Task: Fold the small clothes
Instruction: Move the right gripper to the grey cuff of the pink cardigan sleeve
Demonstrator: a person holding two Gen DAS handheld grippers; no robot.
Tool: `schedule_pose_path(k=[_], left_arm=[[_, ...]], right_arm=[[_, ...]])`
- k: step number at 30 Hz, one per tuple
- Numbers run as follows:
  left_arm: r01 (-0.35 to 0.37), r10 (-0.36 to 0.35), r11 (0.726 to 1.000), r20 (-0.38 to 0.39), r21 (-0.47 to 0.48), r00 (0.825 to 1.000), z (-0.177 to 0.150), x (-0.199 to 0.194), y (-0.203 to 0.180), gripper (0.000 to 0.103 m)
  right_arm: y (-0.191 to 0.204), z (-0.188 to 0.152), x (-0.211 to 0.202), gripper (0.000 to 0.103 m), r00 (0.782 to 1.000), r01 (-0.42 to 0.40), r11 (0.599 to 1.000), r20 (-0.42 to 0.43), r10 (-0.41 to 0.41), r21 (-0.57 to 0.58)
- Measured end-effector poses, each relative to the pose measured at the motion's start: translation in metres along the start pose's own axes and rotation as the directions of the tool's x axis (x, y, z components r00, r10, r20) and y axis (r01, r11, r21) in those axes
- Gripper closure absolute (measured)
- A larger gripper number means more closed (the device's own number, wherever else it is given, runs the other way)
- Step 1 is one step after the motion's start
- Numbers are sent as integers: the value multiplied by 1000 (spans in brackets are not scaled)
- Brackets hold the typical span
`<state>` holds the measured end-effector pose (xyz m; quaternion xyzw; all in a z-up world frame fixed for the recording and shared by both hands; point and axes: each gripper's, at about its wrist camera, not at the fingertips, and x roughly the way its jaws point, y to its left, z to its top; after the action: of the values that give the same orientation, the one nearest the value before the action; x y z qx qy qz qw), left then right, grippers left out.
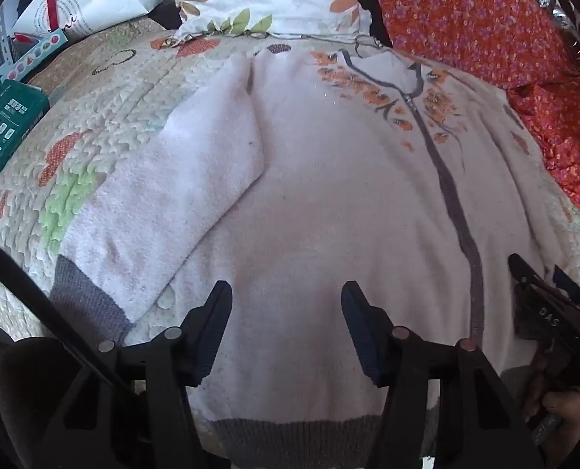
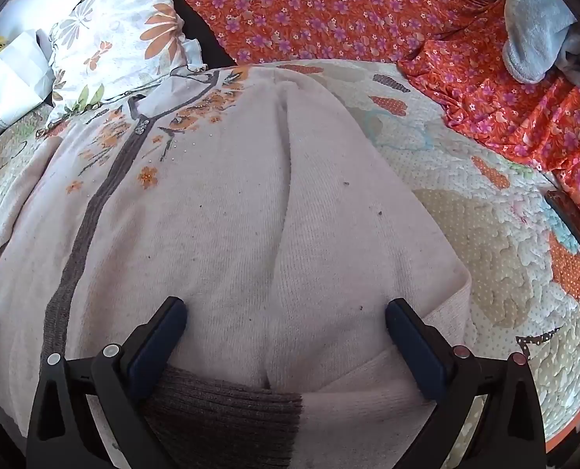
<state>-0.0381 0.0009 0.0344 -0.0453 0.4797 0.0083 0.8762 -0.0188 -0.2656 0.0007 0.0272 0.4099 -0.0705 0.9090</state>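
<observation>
On quilt (image 1: pixel 106 125): cardigan (image 1: pixel 309 195), hem cut off | left claw (image 1: pixel 286 305) agape | right claw (image 2: pixel 286 320) agape

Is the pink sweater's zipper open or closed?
Closed. The sweater lies flat with its grey zipper strip running unbroken down the front.

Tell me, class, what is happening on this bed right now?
A person holds a two-finger gripper in each hand above a pale pink cardigan spread front-up on a quilted bedspread. Both the left gripper and the right gripper are open and grip nothing. The zip is closed. One sleeve lies out to the side; the other sleeve lies along the body, its grey cuff near the hem. Folding looks barely begun.
</observation>
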Motion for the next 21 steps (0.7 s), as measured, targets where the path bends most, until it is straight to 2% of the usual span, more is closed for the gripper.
schedule_pose_path(k=[5,9,12,14,18,21], left_arm=[[-35,34,999,46,19,998,0,-22,6,45],[-89,85,995,95,34,992,-2,-45,16,44],[-115,112,993,131,15,985,1,-60,28,31],[-142,137,990,145,20,980,16,-64,32,16],[-132,125,991,155,35,980,61,-61,38,16],[-76,72,997,159,14,985,82,-68,42,16]], right_arm=[[-1,2,-2,0,1000,21,1000,6,-21,-15],[4,-2,-12,0,999,41,999,3,-41,-19],[8,-2,-26,0,998,64,997,27,-63,-32],[16,-4,-41,0,996,61,996,66,-57,-67],[40,19,-45,3,999,26,981,47,-18,-195],[55,41,-63,4,995,45,963,94,-21,-264]])
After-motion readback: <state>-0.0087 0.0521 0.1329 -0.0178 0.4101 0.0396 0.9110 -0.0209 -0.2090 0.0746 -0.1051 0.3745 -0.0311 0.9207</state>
